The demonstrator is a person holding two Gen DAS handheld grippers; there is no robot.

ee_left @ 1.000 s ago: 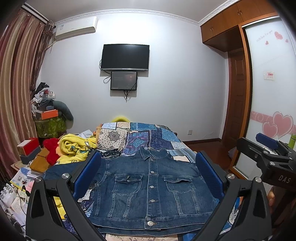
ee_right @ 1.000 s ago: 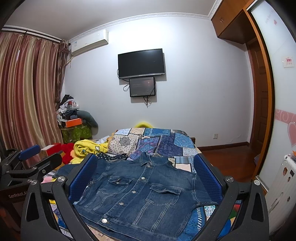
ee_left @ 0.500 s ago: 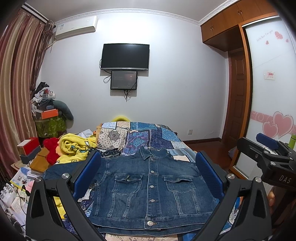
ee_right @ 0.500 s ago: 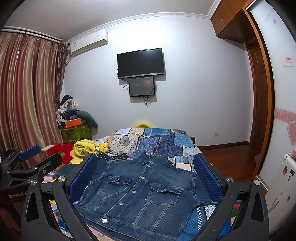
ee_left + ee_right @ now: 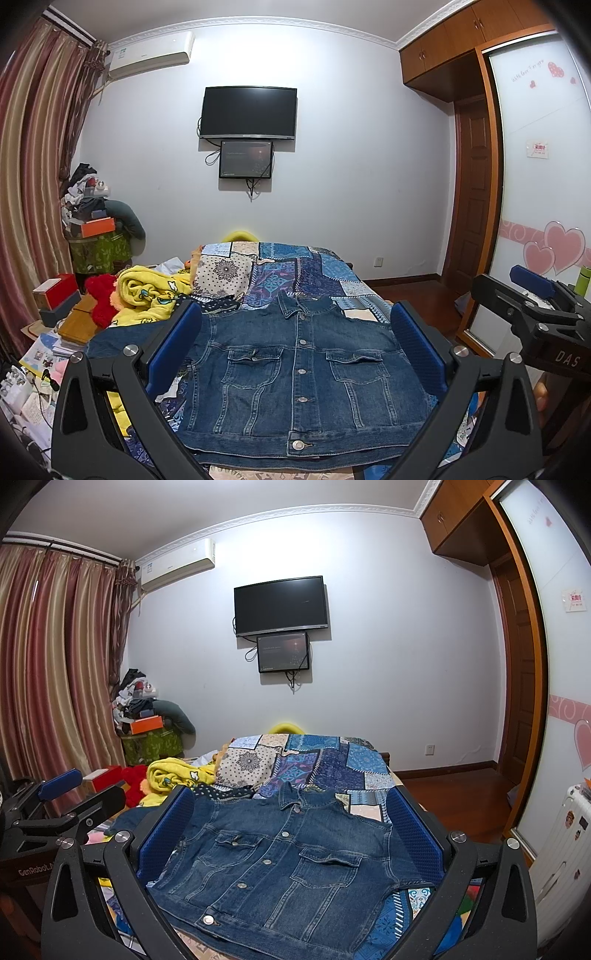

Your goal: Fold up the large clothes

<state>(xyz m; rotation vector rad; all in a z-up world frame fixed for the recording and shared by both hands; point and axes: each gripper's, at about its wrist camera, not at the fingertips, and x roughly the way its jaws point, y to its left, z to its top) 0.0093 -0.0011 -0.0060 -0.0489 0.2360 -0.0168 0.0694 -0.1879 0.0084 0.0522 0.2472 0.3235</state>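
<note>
A blue denim jacket (image 5: 299, 373) lies flat and buttoned on the patchwork bedspread (image 5: 295, 269), collar away from me. It also shows in the right wrist view (image 5: 284, 864). My left gripper (image 5: 295, 332) is open and empty, held above the near hem. My right gripper (image 5: 288, 816) is open and empty, held above the jacket's near right side. Each gripper shows in the other's view: the right one (image 5: 532, 295) at the right edge, the left one (image 5: 62, 797) at the left edge.
A yellow blanket (image 5: 151, 295) and a red plush (image 5: 101, 295) lie left of the jacket. Boxes and papers (image 5: 48, 332) crowd the left side. A wardrobe with a sliding door (image 5: 539, 184) stands right. A TV (image 5: 247, 112) hangs on the far wall.
</note>
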